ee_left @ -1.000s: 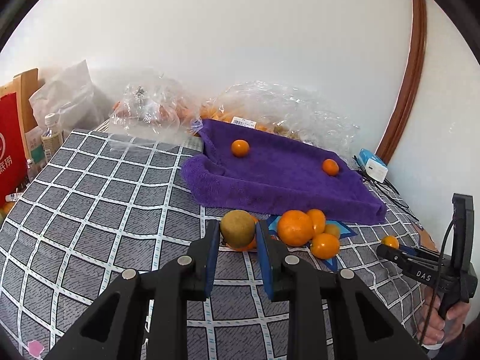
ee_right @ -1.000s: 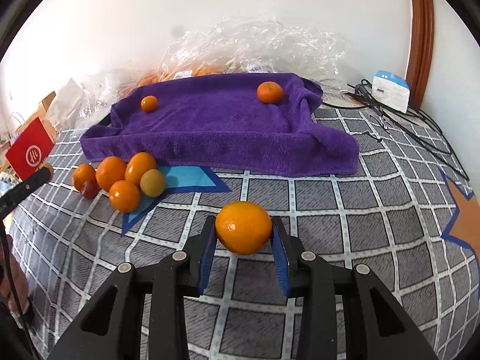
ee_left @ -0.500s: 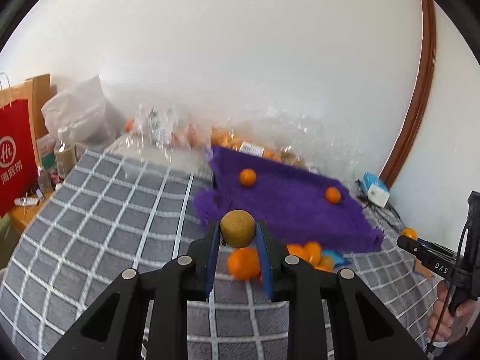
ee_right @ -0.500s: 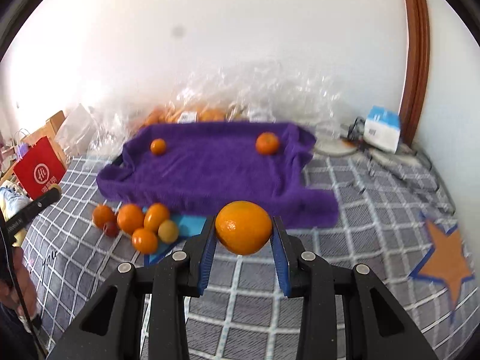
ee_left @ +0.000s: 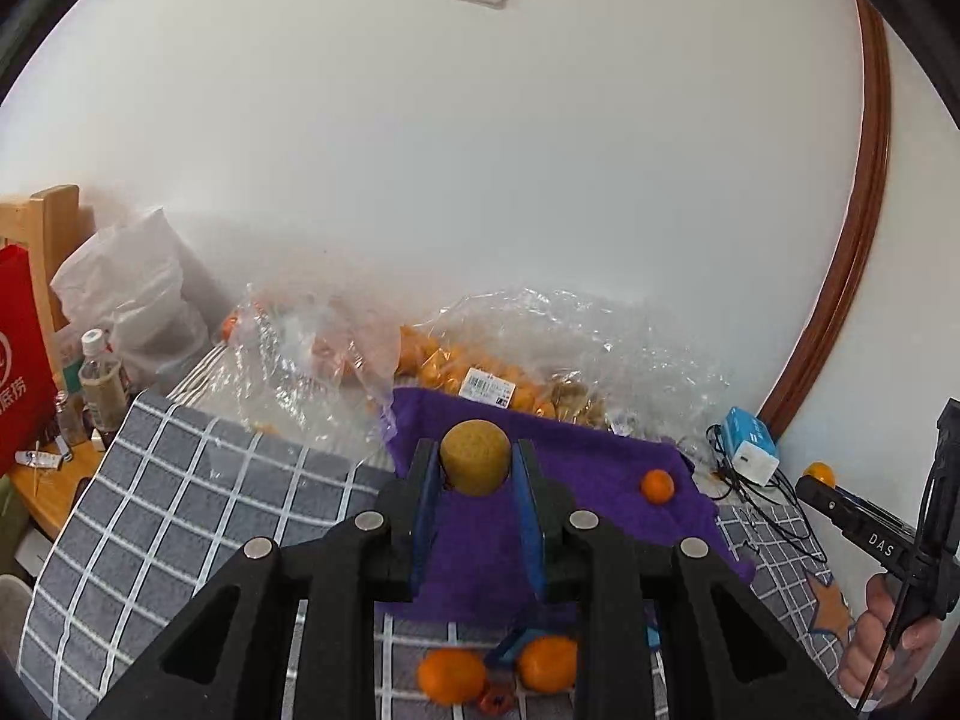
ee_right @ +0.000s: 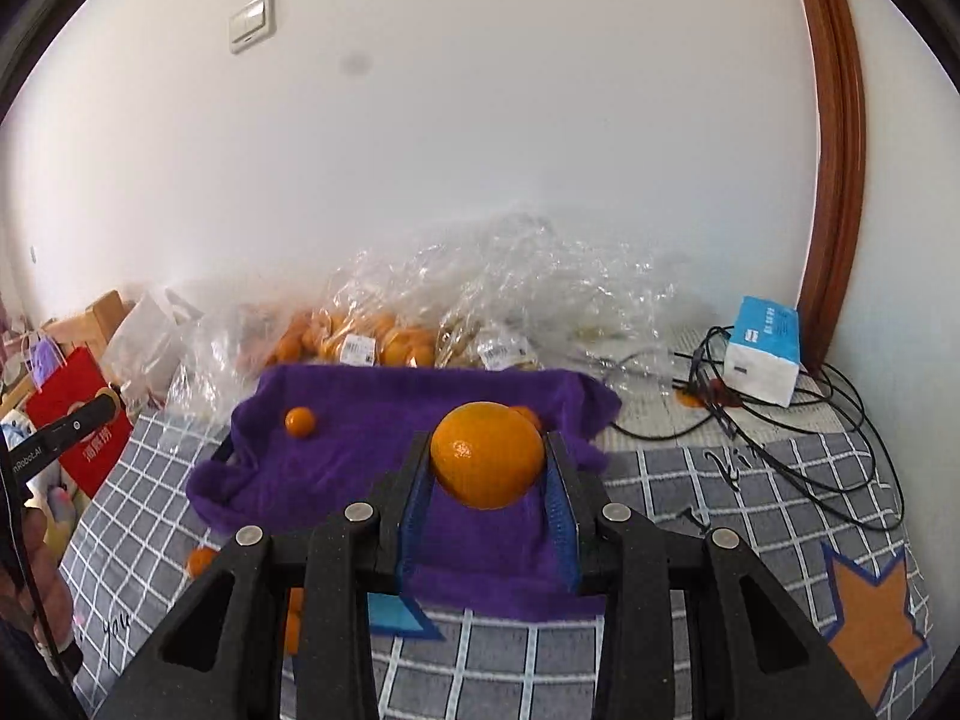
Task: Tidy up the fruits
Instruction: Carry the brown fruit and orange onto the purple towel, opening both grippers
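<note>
Orange (ee_right: 487, 455) clamped in my right gripper (ee_right: 487, 480) | brown fruit (ee_left: 475, 457) clamped in left gripper (ee_left: 474, 480) | purple towel (ee_right: 372, 450) lies ahead and below both, right looks nearer

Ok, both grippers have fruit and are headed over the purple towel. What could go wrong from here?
Three risks, all judgement calls:

The orange is gripped near the fingertips of the right gripper, so it might slip out early.

The brown fruit in the left gripper is round; released high, it could roll off the purple towel or knock the small orange.

The cables lie right of the towel and could snag the right gripper.
</note>
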Tool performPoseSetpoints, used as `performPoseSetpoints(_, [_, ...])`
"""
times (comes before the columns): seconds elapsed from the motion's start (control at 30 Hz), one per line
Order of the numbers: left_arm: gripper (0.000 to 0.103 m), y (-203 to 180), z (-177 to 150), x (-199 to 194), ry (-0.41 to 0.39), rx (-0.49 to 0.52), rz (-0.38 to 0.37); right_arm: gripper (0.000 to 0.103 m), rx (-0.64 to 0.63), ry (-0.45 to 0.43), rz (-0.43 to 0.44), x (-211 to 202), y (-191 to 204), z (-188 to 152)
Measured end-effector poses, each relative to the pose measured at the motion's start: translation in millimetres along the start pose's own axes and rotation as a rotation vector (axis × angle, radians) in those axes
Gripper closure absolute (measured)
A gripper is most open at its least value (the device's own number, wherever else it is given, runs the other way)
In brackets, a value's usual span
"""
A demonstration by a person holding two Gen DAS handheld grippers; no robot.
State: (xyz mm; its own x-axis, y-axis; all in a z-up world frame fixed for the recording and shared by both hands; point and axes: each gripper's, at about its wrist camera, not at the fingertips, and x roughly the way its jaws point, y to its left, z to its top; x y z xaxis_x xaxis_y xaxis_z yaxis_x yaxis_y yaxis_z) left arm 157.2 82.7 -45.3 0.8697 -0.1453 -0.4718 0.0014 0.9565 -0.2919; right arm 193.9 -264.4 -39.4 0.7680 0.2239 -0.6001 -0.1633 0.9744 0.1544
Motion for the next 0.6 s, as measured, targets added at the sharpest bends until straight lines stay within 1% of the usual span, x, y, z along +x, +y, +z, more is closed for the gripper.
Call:
performPoseSetpoints(0.23, [0.079,-13,16,41,0.028,0.028,-0.001,0.068,-0.006,0.01,0.004,32,3,17])
performPoseSetpoints(0.33, [0.079,-12,17,61,0.041,0.031,0.0,0.068,-0.016,0.028,-0.013,51,0,19])
performPoseSetpoints(0.53, [0.079,1,1,106,0.106,0.024,0.011,0.068,-0.009,0.096,-0.031,94,-10,10])
performPoseSetpoints(0.6, [0.079,10,-10,120,0.145,0.006,0.009,0.068,0.001,0.13,-0.028,109,-14,2])
